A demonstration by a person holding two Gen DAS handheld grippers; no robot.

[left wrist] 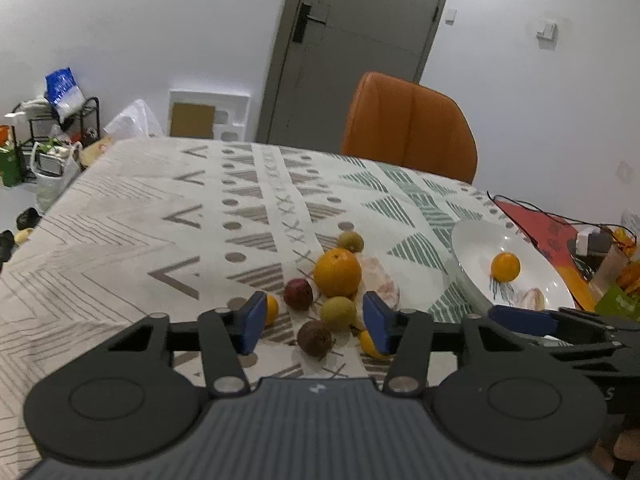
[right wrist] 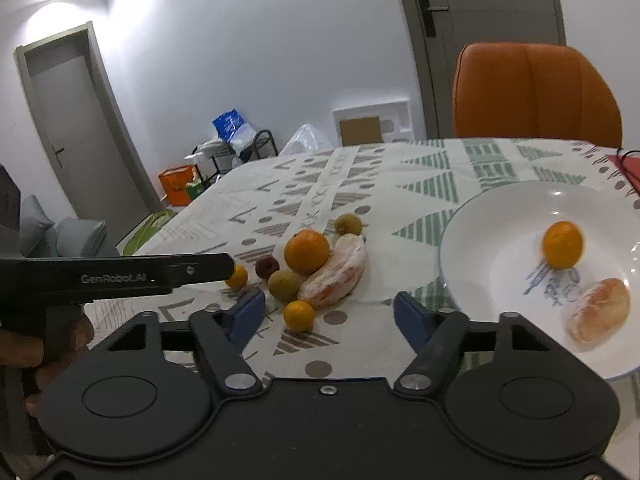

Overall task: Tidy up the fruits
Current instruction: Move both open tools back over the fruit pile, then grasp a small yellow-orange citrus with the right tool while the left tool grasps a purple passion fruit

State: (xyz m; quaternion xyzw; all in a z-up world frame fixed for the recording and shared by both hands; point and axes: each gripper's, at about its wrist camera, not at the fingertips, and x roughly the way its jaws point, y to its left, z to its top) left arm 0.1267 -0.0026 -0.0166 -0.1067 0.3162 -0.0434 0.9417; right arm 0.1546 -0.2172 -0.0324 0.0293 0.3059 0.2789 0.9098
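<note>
Fruits only partly sorted: small orange citrus [right wrist: 562, 245] and peeled pink segment [right wrist: 599, 315] lying in white round plate [right wrist: 472, 224] at right; large orange [right wrist: 307, 251] and remaining pieces clustered left on patterned tablecloth [right wrist: 420, 184]. Left gripper [left wrist: 315, 322] and right gripper [right wrist: 329, 313] both spread wide, empty.

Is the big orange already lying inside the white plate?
No, the big orange sits on the tablecloth among the other fruits, while the white plate holds only a small orange and a peeled segment.
</note>
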